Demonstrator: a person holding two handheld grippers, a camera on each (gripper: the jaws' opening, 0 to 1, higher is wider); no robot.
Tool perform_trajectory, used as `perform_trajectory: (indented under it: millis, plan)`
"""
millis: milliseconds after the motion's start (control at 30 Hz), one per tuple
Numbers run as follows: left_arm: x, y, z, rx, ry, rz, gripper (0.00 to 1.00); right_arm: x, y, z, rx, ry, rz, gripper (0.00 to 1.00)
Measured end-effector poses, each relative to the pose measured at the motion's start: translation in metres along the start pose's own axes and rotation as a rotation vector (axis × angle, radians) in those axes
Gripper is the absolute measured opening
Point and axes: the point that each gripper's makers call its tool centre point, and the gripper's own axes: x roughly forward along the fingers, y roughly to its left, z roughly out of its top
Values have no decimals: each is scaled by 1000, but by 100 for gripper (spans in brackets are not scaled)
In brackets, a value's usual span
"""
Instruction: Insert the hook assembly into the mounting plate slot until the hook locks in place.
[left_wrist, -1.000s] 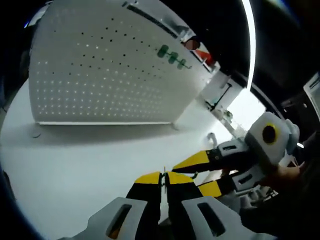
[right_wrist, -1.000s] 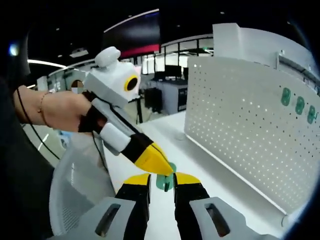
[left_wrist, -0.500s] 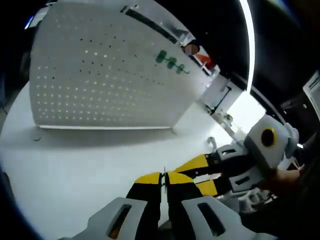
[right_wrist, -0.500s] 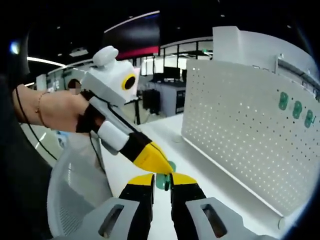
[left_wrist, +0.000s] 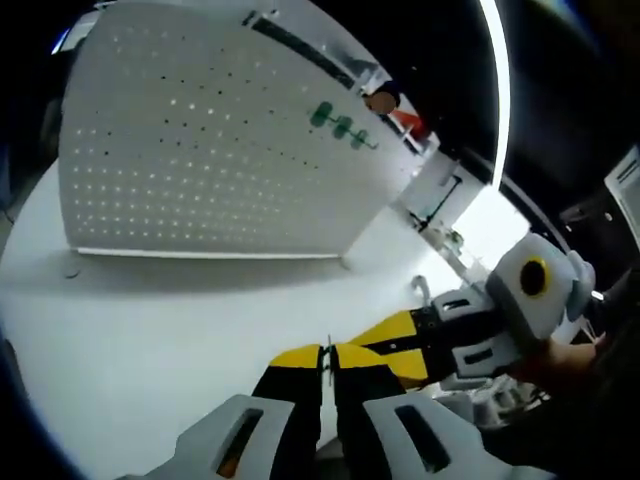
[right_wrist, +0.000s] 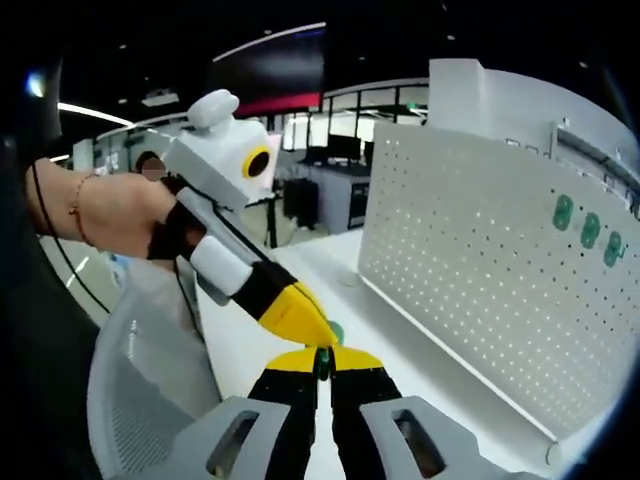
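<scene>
Pegboard stands unfilled beyond both tools. Left gripper pinches a thin metal hook, jaws nearly shut. Right gripper, beside it, clamps the green hook part. Insertion hasn't begun; everything remains short of the board.

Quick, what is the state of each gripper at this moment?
Left gripper: shut on a thin metal hook.
Right gripper: shut on a small green piece, beside the left gripper's tips.
</scene>
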Motion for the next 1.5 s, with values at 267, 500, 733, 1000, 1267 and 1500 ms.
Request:
perform_trajectory:
  millis: [267, 500, 733, 1000, 1267, 1500]
  plan:
    - [-1, 0, 2, 5, -15, 1, 2, 0, -1, 3, -11, -9, 1, 1]
    - [-3, -1, 3, 15, -36, -21, 3, -1, -2, 3, 19, -16, -1, 0]
    - [-5, -2, 10, 96, -79, -35, 4, -2, -4, 9, 17, -30, -11, 0]
    - [-8, -5, 16, 148, -117, -55, 18, -3, -4, 8, 37, -27, -7, 0]
    - [-14, -15, 21, 163, -160, -115, 28, -7, -8, 7, 39, -25, -18, 0]
    - [-14, -31, 19, 209, -153, -175, 43, -11, -15, 8, 68, -40, -32, 0]
